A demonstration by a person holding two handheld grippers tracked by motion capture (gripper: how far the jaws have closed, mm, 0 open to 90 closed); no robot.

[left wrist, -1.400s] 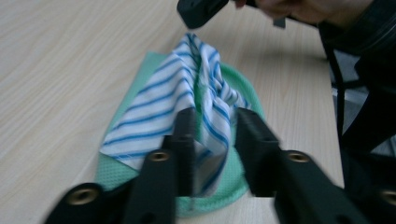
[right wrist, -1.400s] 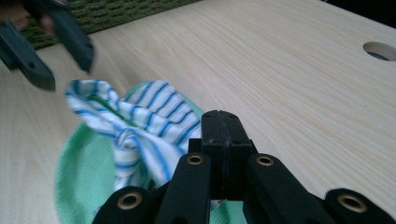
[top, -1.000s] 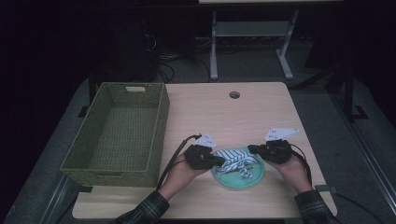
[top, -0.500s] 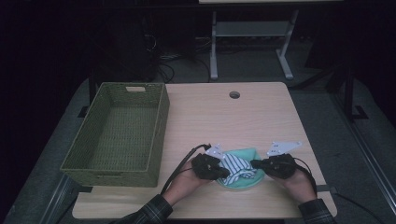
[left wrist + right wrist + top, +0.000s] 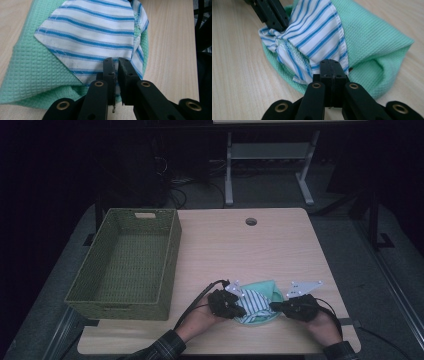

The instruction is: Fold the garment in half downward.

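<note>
A green woven basket (image 5: 125,262) sits at the left of the high view, well apart from the work, with nothing visible inside. At lower centre, the striped cloth (image 5: 254,301) lies on the green waffle cloth (image 5: 265,289) on the table (image 5: 240,245). The left gripper (image 5: 115,65) and right gripper (image 5: 332,67) each pinch a striped edge; the pinched edges are hidden between the jaws.

Green woven basket (image 5: 127,265) at table's (image 5: 240,250) left, empty inside
</note>
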